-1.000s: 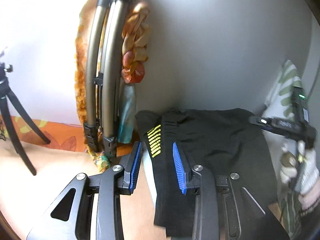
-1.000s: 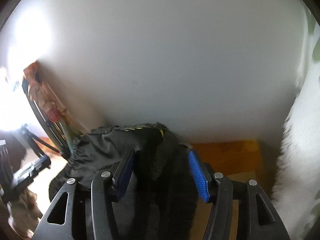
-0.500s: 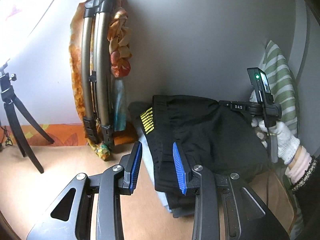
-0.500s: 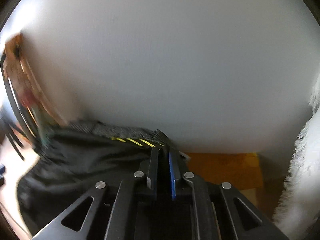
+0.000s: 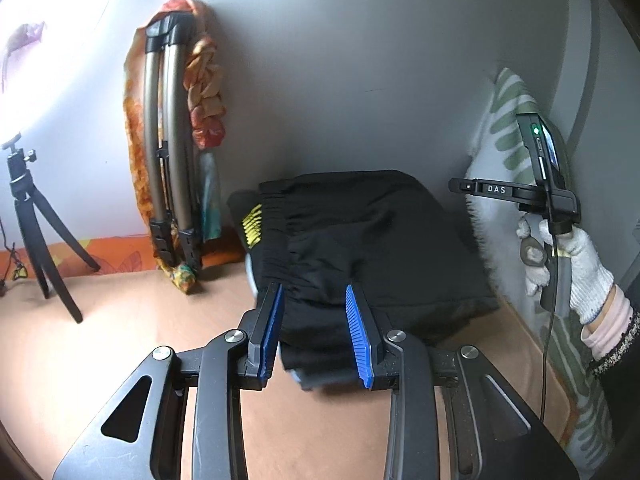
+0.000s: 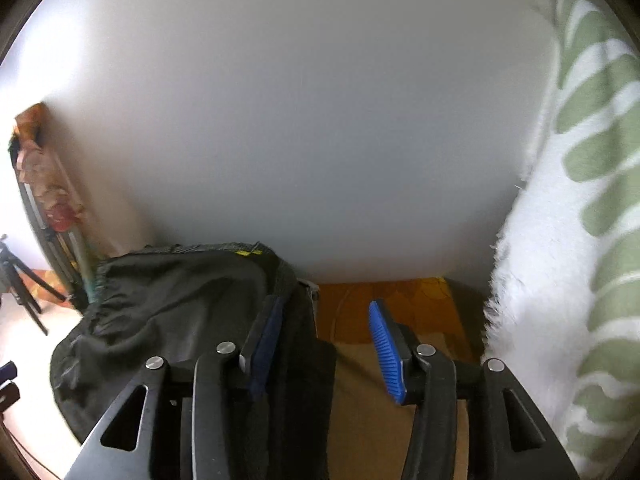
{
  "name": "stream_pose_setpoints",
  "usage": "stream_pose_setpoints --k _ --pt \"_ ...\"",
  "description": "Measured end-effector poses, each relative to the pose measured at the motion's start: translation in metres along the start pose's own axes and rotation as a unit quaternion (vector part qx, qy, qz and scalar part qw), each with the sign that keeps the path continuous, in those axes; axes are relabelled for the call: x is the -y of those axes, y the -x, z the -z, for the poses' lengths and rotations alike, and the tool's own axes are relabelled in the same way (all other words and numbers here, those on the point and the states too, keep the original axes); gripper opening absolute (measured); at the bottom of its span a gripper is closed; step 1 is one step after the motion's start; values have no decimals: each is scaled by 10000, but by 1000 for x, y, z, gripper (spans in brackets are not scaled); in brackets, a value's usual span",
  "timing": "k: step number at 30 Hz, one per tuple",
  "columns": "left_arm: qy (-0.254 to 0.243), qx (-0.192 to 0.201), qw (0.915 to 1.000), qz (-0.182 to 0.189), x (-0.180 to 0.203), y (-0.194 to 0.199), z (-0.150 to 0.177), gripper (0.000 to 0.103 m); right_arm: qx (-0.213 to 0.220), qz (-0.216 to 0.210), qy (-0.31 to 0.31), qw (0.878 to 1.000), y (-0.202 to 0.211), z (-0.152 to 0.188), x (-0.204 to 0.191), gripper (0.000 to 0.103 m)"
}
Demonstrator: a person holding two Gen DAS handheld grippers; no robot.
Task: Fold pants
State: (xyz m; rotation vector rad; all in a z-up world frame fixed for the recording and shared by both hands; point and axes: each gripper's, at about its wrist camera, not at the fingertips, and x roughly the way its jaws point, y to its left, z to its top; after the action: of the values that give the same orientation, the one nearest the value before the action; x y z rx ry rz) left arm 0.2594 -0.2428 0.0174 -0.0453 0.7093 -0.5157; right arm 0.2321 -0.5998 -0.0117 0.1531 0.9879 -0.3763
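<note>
Our left gripper has its blue pads a little way apart, and they grab nothing; the near edge of the black pants shows in the gap, but we see no pinch on the cloth. Our right gripper is opening right now. Its left pad sits against the dark cloth at the pants' right edge, and its right pad stands clear over the orange cover, so it has let go. In the left wrist view we see our white-gloved right hand holding that gripper up, off to the right of the pants. The pants lie folded in a thick pile on the tan table, pushed close to the grey wall, with the waistband and its yellow print turned to the left. Half a second ago the right gripper's pads were nearly shut on the cloth; now they are wide again. The left gripper's gap is the same as before, but it now faces the pants straight on. To the left stand a folded metal frame with orange cloth and a small black tripod. A fluffy green and white blanket fills the right side. The open table is in front and to the left of the pile.
</note>
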Motion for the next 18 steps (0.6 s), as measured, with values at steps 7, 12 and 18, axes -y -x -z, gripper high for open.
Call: stream_pose_setpoints --k 7,12,18 --pt "9 23 10000 8 20 28 10 33 59 -172 -24 9998 59 37 -10 54" --pt "-82 203 9998 -12 34 56 15 49 190 -80 72 9998 96 68 -27 59" --pt "-128 307 9994 -47 44 86 25 60 374 17 72 9993 142 90 -40 67"
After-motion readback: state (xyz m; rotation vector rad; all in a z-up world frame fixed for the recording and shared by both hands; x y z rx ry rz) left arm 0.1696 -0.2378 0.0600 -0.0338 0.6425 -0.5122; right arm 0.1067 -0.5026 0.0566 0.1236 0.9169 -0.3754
